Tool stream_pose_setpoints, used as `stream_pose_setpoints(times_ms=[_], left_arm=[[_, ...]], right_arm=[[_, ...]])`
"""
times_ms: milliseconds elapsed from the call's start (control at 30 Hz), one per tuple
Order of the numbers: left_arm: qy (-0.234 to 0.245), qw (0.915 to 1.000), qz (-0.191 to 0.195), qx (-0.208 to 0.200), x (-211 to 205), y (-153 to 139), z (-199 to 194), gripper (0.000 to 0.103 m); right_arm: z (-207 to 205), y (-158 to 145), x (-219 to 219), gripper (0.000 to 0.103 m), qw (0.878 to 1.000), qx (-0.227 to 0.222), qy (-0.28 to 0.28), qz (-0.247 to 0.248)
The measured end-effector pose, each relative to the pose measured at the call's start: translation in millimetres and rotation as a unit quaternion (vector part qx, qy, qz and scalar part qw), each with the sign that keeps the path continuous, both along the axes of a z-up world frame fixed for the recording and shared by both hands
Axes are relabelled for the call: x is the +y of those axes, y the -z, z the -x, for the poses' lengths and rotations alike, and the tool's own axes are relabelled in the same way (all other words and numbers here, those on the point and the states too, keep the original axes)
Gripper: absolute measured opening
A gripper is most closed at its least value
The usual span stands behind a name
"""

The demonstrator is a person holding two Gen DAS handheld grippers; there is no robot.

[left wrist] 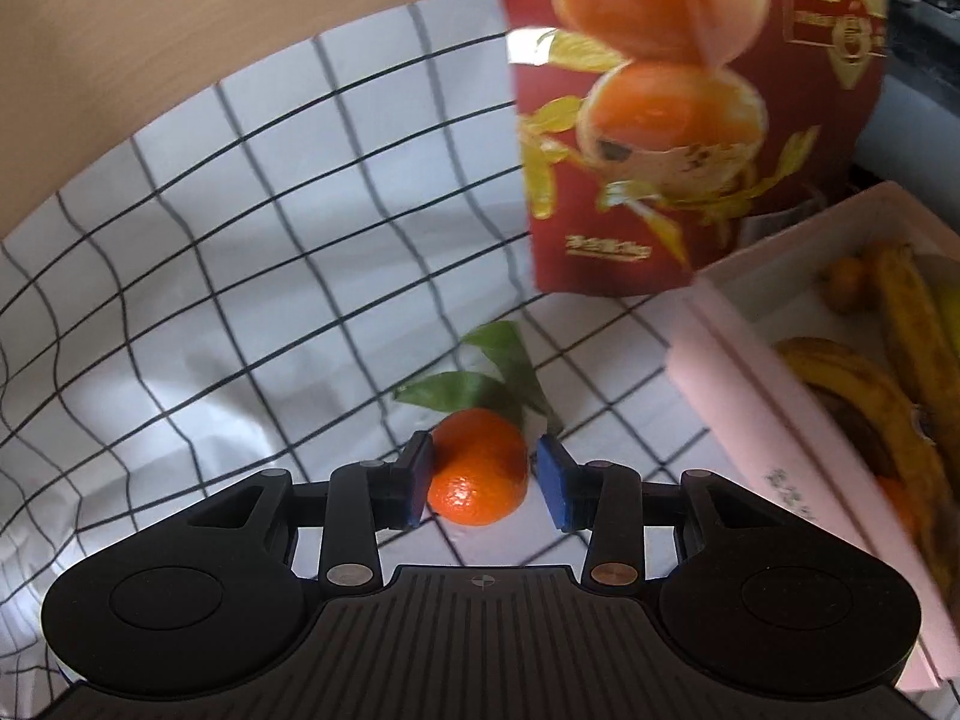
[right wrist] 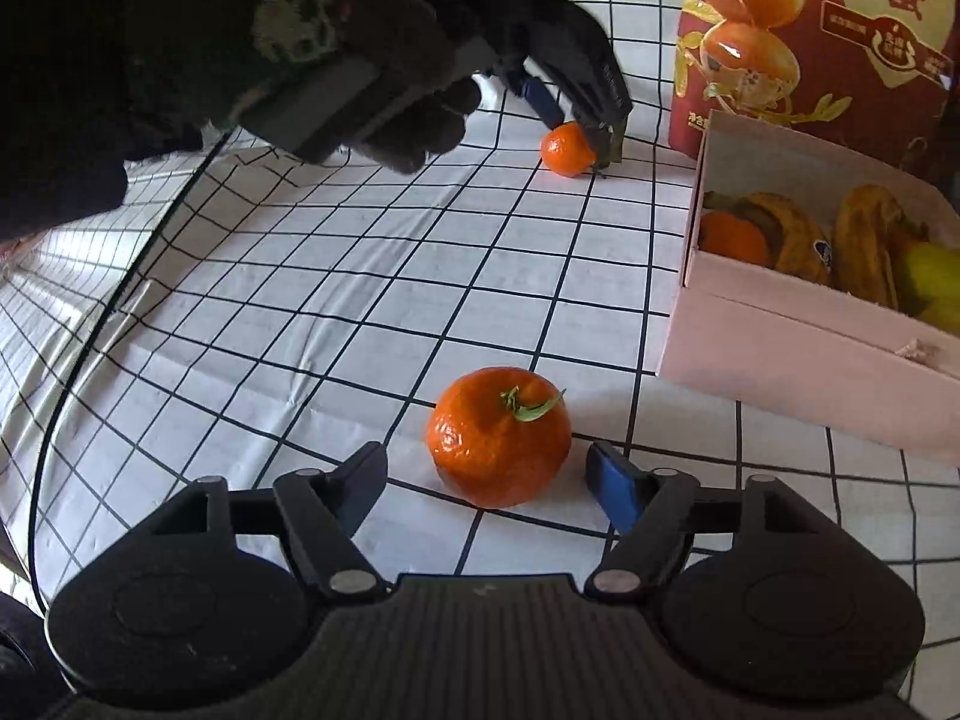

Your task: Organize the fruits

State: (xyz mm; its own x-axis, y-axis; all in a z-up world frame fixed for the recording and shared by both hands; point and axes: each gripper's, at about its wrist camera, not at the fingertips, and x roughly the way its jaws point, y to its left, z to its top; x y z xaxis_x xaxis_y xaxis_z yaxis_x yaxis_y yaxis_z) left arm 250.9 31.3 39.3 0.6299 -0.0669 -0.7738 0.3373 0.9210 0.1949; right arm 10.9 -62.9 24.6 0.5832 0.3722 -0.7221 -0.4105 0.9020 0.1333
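Note:
A small tangerine (left wrist: 480,471) with green leaves (left wrist: 480,381) lies on the checked cloth between the blue pads (left wrist: 553,483) of my left gripper (left wrist: 486,480). The left-hand pad is against its skin and the other stands a sliver off, so the gripper is open. The right wrist view shows that same fruit (right wrist: 565,149) far off, with my left gripper (right wrist: 579,132) straddling it. A bigger tangerine (right wrist: 499,437) with a short green stem rests just ahead of my right gripper (right wrist: 486,480). That gripper is open wide, with clear gaps on both sides of the fruit.
A pink open box (right wrist: 780,360) on the right holds brown-spotted bananas (right wrist: 798,240), an orange and a green fruit; its rim (left wrist: 780,408) is close to my left gripper. A red bag printed with mandarins (left wrist: 672,120) stands behind it. A gloved hand (right wrist: 360,60) holds the left gripper.

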Motion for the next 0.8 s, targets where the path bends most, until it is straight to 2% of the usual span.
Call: stream_pose_setpoints(times_ms=[100, 267, 433, 667, 800], left_arm=[[-0.014, 0.9999, 0.008, 0.001, 5, 4, -6, 0.044], [-0.055, 0.9968, 0.055, 0.020, 19, 2, -7, 0.042], [-0.081, 0.9876, 0.125, 0.049, 39, -4, 34, 0.042], [-0.109, 0.9607, 0.237, 0.095, 53, -13, 143, 0.042], [-0.132, 0.9442, 0.285, 0.100, 61, -11, 186, 0.042]], right_arm=[[1, 1, 1, 0.080, 1.000, -0.003, 0.000, 0.000], [1, 1, 2, 0.081, 1.000, -0.005, -0.010, 0.010], [1, 0, 1, 0.082, 1.000, -0.003, -0.014, 0.010], [4, -3, -6, 0.082, 1.000, 0.012, -0.015, 0.015], [7, -5, -21, 0.082, 1.000, 0.024, -0.005, 0.013]])
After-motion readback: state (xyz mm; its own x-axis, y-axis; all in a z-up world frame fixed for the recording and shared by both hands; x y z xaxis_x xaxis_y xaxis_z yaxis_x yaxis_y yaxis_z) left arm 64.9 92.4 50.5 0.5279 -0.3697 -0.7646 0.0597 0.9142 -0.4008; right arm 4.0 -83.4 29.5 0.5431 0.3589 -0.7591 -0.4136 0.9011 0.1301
